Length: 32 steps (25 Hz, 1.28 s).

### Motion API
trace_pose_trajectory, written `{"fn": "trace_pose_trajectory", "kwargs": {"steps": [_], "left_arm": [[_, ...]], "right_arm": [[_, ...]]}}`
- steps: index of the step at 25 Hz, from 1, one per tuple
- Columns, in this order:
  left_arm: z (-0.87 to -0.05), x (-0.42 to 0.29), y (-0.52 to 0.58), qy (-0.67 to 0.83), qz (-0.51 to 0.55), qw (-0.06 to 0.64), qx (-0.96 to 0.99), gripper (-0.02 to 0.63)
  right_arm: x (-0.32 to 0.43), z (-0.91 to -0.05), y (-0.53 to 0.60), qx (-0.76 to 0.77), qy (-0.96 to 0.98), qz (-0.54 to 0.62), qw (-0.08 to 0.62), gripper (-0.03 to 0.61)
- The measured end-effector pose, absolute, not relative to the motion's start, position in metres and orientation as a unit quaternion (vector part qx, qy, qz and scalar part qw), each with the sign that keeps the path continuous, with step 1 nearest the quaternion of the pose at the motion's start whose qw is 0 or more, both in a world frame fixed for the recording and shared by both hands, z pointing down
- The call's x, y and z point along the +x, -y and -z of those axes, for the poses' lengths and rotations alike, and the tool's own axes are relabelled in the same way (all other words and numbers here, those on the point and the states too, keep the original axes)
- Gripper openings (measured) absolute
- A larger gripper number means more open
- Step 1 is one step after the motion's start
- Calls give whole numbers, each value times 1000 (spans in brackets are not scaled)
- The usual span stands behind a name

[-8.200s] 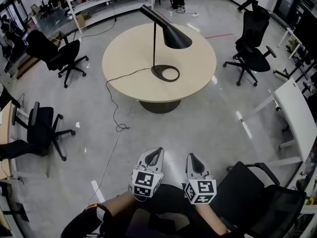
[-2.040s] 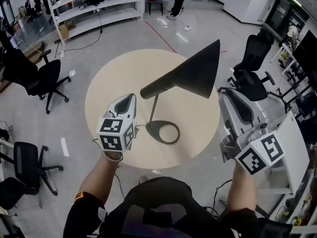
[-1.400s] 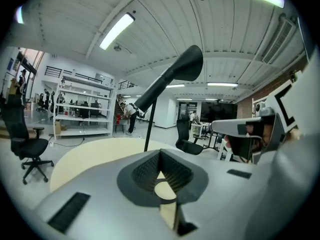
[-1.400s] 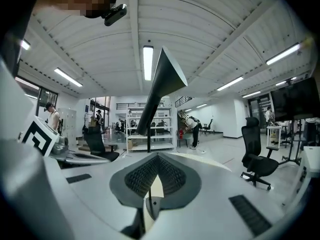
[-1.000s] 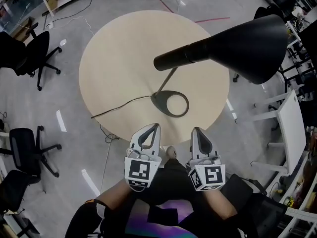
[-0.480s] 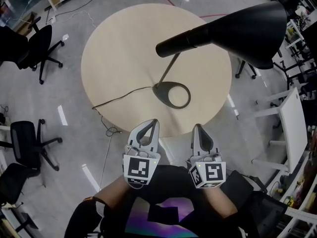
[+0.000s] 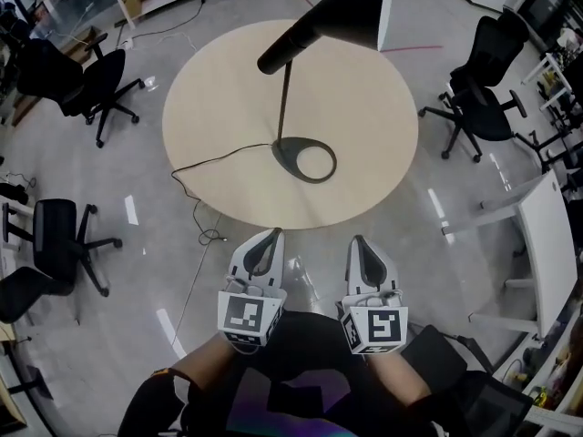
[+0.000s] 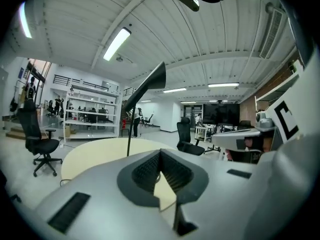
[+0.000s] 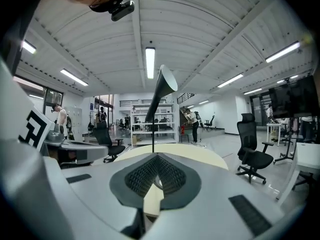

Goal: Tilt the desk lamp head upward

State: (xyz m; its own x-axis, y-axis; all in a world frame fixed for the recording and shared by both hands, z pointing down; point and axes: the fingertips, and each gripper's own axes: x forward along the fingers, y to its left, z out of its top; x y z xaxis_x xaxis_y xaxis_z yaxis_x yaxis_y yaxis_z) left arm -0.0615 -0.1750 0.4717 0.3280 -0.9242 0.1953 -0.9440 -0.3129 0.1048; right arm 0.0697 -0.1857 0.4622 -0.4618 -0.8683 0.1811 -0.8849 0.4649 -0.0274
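jaws of your left gripper (image 7: 270,237) meet on nothing, short of the round table's (image 7: 219,107) near edge. desk lamp (image 7: 285,89) stands with its base (image 7: 305,160) near the table's centre, lamp head (image 7: 346,12) angled up over the far edge. your right gripper (image 7: 357,244) is closed too, empty.

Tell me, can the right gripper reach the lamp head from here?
Probably not yet: the right gripper hangs short of the table, while the lamp head rises over it. Nothing blocks the way; stepping closer should do.

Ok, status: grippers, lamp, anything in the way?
Left gripper and right gripper both shut, empty, short of the table. Lamp head angled upward. Nothing blocking; cord trails off the table's left edge.
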Motion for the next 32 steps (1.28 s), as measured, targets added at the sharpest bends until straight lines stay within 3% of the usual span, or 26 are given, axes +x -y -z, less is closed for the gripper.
{"fn": "trace_pose_trajectory", "kwargs": {"steps": [7,11,19,32], "left_arm": [[-478,-9,61,635,-30,95,766,44],[-470,4,14,653,-42,98,749,44],[-448,-3,-52,677,-56,83,729,45],[-448,-75,-157,666,-47,74,741,44]], "right_arm": [[151,-470,96,493,867,-50,57,15],[162,-462,55,474,877,-65,46,15],[138,-450,-5,429,900,-70,45,15],[60,-451,-113,437,896,-67,50,15]]}}
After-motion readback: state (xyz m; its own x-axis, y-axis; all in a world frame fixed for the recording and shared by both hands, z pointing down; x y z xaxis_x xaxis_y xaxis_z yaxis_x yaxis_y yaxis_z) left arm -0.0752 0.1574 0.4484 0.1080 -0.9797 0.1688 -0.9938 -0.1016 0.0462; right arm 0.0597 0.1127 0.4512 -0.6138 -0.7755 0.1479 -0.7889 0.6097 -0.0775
